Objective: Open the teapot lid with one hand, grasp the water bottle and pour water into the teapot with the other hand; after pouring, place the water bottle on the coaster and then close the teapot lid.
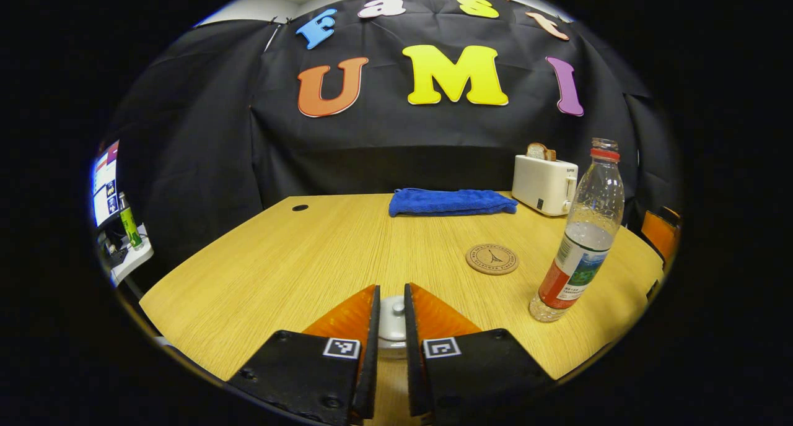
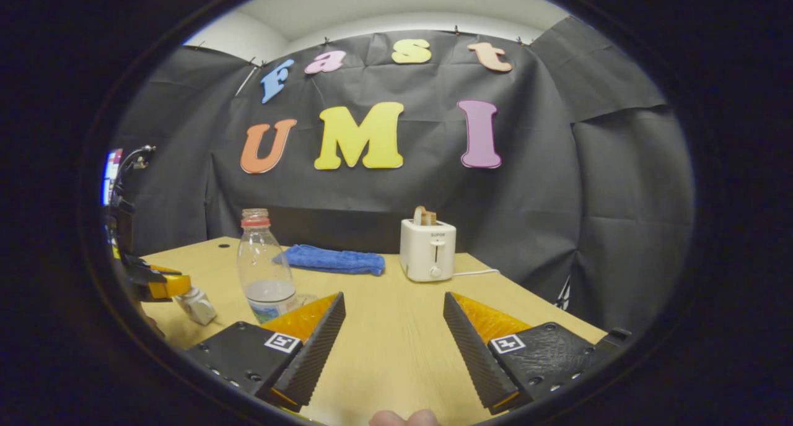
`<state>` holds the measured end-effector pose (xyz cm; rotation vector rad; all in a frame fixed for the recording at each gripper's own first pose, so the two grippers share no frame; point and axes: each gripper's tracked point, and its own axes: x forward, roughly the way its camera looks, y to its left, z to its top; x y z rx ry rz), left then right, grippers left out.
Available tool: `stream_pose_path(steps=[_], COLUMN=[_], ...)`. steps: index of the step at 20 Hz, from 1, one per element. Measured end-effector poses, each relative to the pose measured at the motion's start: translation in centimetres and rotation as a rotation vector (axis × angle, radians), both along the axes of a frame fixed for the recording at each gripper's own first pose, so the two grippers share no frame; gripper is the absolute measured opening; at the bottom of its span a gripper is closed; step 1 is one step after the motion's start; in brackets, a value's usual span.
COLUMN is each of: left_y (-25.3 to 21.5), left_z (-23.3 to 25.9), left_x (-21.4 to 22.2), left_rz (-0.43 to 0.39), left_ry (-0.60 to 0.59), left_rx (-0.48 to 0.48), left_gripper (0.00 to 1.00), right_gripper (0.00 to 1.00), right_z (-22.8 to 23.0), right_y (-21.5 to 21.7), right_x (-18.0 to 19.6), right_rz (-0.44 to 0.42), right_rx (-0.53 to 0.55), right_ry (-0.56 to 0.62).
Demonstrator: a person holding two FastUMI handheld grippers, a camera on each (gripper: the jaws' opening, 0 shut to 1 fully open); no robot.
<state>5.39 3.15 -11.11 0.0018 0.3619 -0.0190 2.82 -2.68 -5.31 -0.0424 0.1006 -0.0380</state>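
Gripping the lid [image 1: 393, 317] knob: left gripper [image 1: 391, 308] is narrowed around it, fingers close on either side, contact looks likely but can't confirm. Bottle [image 2: 265, 266] stands upright, uncapped, ahead-left of the right gripper [image 2: 394, 327], which hangs low over the table [image 2: 396, 352] with jaws wide and empty. Right hand is nearer the bottle. Coaster [image 1: 492, 259] lies ahead-right of the left gripper, just beside the bottle.

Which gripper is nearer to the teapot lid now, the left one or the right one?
Left. The left gripper has its fingers around the teapot lid knob. The right gripper hangs open over bare table, apart from the teapot.
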Motion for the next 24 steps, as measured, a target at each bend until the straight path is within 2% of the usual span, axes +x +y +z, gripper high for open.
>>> stream_pose_path(steps=[4, 9, 10, 14, 20, 24], left_y=[-0.3, 0.0, -0.1, -0.2, 1.3, 2.7], left_z=[0.3, 1.9, 2.4, 4.4, 5.5, 5.5], left_x=[0.2, -0.1, -0.3, -1.7, -3.6, -4.2], left_rz=[-0.024, -0.035, -0.044, -0.065, -0.046, -0.010], left_ry=[-0.020, -0.059, -0.068, -0.107, -0.150, -0.158], left_rx=[-0.029, -0.068, -0.075, -0.085, -0.038, -0.056], left_gripper=[0.06, 0.03, 0.03, 0.03, 0.03, 0.03], right_gripper=[0.95, 0.98, 0.95, 0.97, 0.97, 0.98], right_z=[-0.9, -1.0, -1.2, -2.7, -4.3, -6.0], right_y=[2.0, 5.0, 5.9, 9.0, 11.7, 12.4], right_x=[-0.3, -1.3, -1.5, -1.6, 1.7, 3.7], right_rz=[0.084, 0.224, 0.255, 0.341, 0.365, 0.337], right_rx=[0.028, 0.055, 0.056, 0.045, 0.032, 0.056], right_ry=[0.029, 0.021, 0.031, 0.078, 0.110, 0.167])
